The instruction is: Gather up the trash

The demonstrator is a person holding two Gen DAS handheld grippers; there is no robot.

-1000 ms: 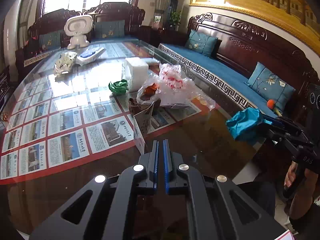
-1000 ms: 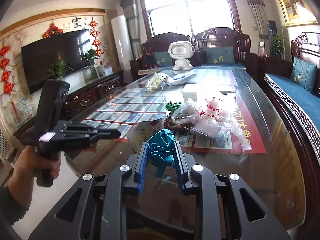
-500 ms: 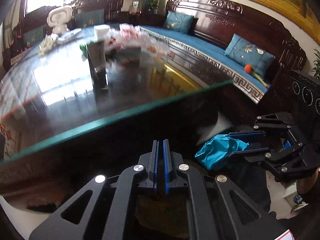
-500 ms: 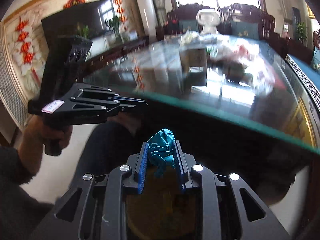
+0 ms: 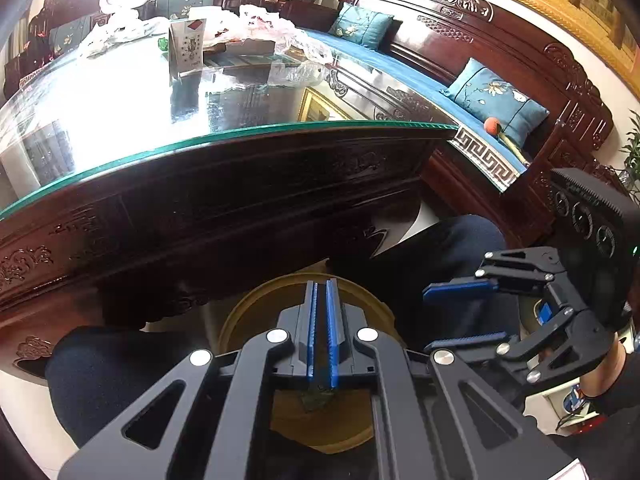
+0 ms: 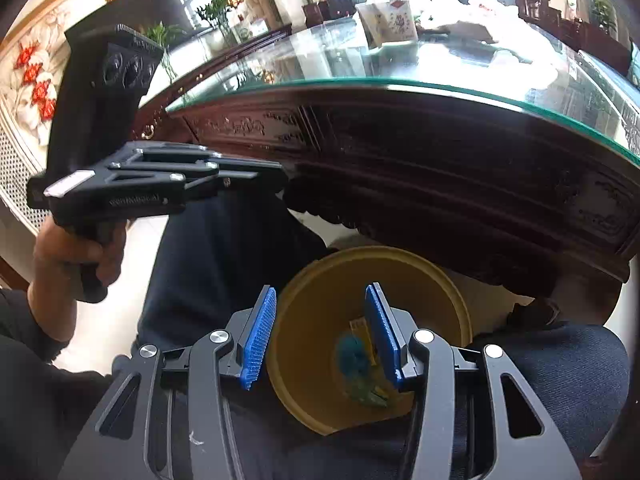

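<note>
Right gripper (image 6: 320,334) hangs with jaws spread wide and empty; directly below them the teal wrapper (image 6: 354,360) lies in the yellow bin (image 6: 320,280). Left gripper (image 5: 321,328) is pressed together, empty. Lift clear before reaching forward to the table's (image 5: 240,128) remaining litter (image 5: 276,28).

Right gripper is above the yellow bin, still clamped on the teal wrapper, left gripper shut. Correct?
Not quite: the right gripper is open. The right wrist view shows its jaws spread above the yellow bin, with the teal wrapper lying inside the bin. The left gripper is shut, as you said.
</note>
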